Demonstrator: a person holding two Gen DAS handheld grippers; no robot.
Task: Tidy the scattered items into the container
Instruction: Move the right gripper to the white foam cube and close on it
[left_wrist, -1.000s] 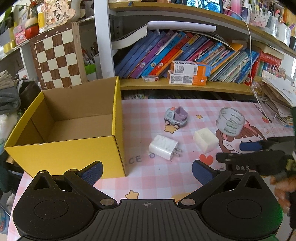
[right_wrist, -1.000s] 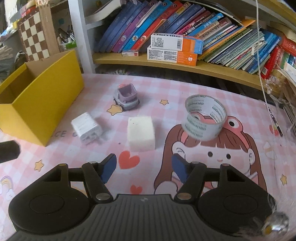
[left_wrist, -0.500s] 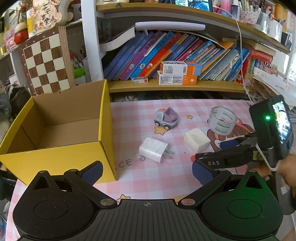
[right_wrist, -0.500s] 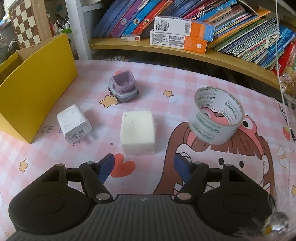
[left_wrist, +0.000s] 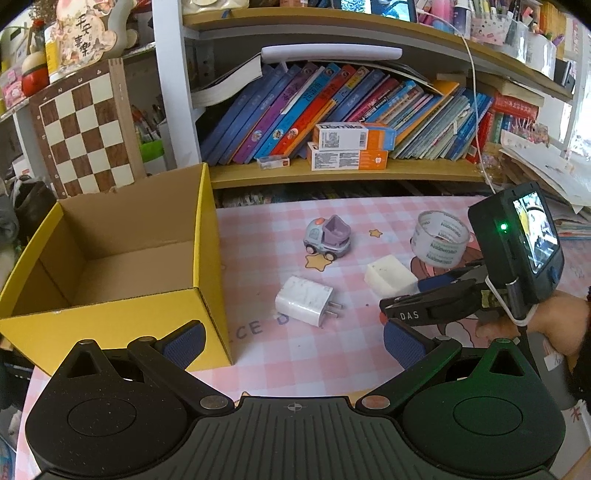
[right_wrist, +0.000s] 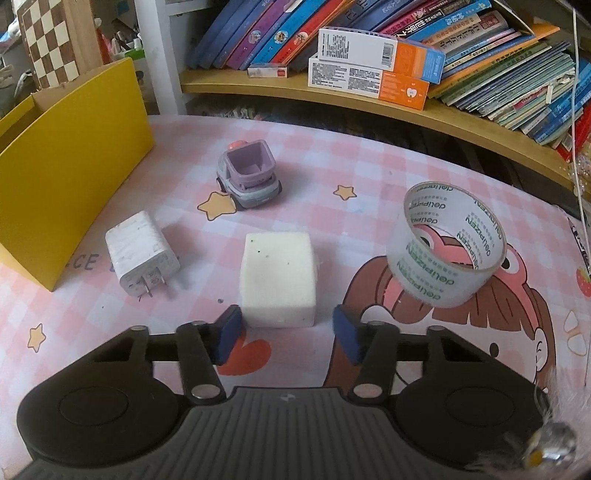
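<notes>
Right tongs (right_wrist: 287, 334) neared sponge (right_wrist: 277, 277) (agape).

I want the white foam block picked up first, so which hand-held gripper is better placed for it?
Right. The right hand-held gripper is open, its fingertips either side of the white foam block. The left hand-held gripper sits farther back, near the yellow box.

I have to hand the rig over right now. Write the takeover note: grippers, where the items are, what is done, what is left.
Right gripper: open, empty, low at the near side of the white block, jaws wider than it, not touching.
Left gripper: open, empty, beside the yellow box.
On the mat: charger nearest the box, toy truck behind, tape roll on the right.
Done: nothing; the visible part of the box is empty.
Left: all four items. The block looks like the natural first pick.
</notes>
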